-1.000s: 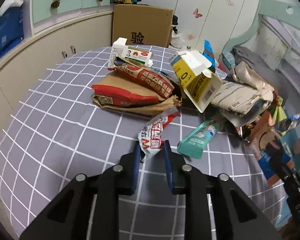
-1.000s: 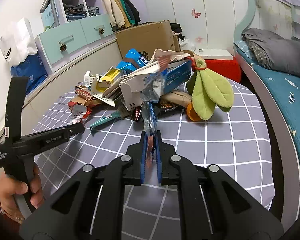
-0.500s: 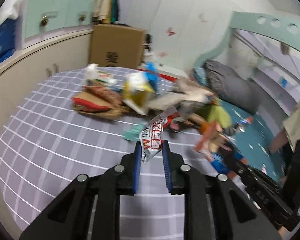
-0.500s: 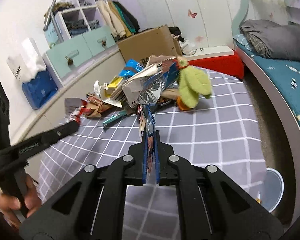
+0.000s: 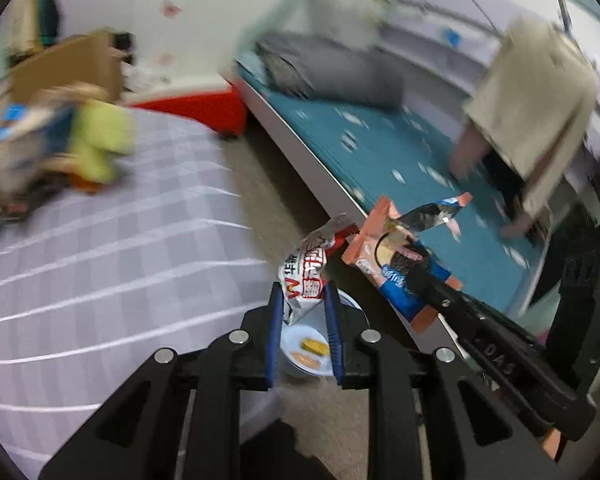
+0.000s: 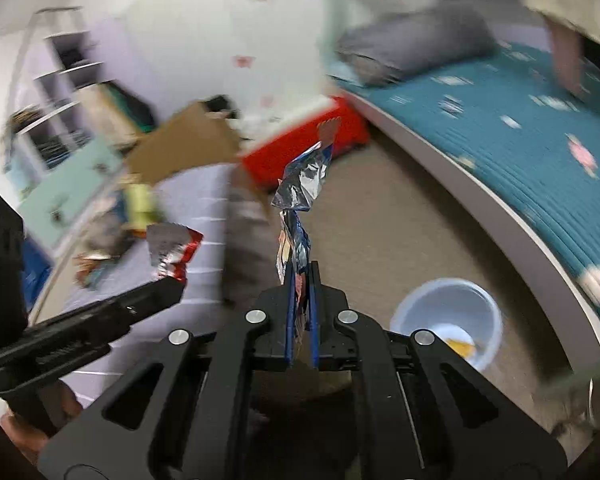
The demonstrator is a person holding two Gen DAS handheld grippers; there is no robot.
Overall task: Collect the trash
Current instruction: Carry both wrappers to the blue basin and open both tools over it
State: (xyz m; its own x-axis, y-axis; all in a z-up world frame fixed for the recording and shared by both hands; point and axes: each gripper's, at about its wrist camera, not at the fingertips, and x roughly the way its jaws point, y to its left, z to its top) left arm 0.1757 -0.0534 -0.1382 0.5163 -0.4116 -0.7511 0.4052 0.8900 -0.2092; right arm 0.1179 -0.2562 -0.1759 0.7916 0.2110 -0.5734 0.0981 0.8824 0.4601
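L gripper (image 5: 304,312) is clamped on a red-and-white snack wrapper (image 5: 306,268); the wrapper sticks up from between the blue pads (image 5: 275,320), crumpled, w/ red print facing the camera. R gripper (image 6: 302,300) is clenched on a blue-and-silver foil wrapper (image 6: 300,192), jaws nearly touching w/ only the thin foil between them; the foil stands up tall and twisted above the tips.

In the left wrist view the R gripper (image 5: 428,300) comes in from the right, its wrapper (image 5: 404,252) showing a pink-and-blue printed side, just beside the red-and-white one. In the right wrist view the L gripper (image 6: 168,288) reaches in from the left w/ its wrapper (image 6: 172,250) at the tip.

A pale blue bin (image 6: 448,320) sits on the beige floor (image 6: 380,220) next to the bed edge, a few yellow and orange scraps in the bottom. From the left wrist view the bin (image 5: 296,356) is directly below and behind the L jaws, partly hidden by them. In the right wrist view it lies lower right of the R jaws, not under them.

The grey checked table (image 5: 100,260) is off to the left, w/ the rest of the trash pile (image 5: 28,160) and a green plush toy (image 5: 100,140) at its far side, blurred. A teal bed (image 6: 520,140) runs along the right, w/ a grey pillow (image 5: 332,72). Cardboard box (image 6: 188,144) and a red box (image 6: 300,148) stand beyond the table. Both views are motion-blurred.
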